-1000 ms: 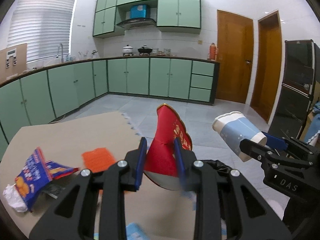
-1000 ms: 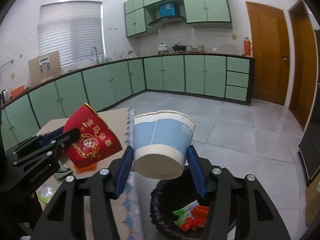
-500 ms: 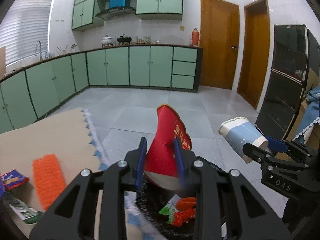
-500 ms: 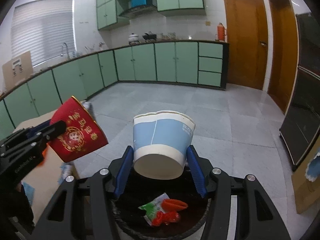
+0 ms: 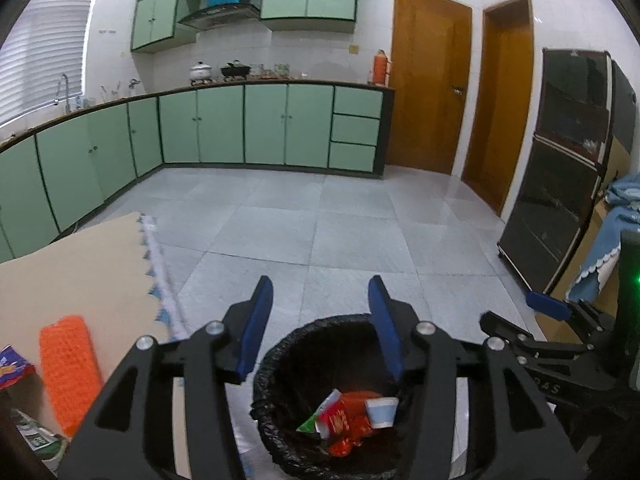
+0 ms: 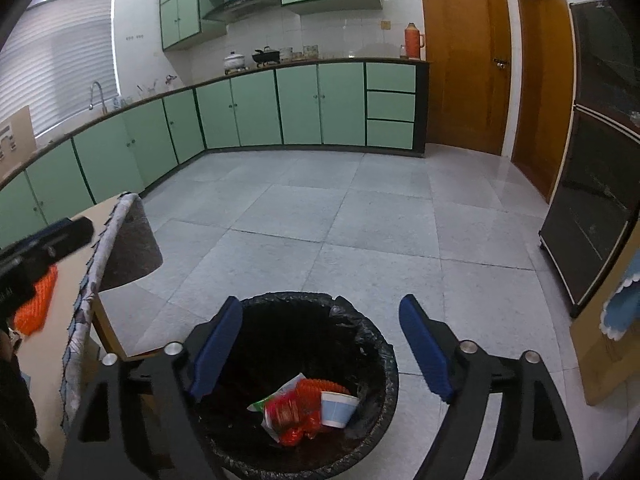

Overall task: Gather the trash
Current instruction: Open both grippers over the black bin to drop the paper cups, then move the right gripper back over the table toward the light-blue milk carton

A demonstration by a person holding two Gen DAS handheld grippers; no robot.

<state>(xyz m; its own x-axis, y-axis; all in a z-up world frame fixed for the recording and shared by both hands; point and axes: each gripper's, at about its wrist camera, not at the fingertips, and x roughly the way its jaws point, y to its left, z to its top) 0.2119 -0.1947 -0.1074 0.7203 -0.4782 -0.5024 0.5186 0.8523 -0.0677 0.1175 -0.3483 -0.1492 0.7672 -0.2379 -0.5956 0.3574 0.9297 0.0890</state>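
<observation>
While over one bin [image 6: 380, 356] | two tools, left [image 5: 320, 328] and right [image 6: 320, 344], spread, empty | one blue cup [image 6: 336, 408] inside

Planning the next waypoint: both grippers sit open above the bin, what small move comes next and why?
Probably swing the left gripper back toward the table. Both it and the right gripper are open and empty, the blue cup lies in the bin, and an orange item remains on the table.

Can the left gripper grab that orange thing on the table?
Probably yes. The left gripper is open and empty, and the orange thing lies bare on the table just left of it, with nothing on top. It would need to swing away from the bin.
</observation>
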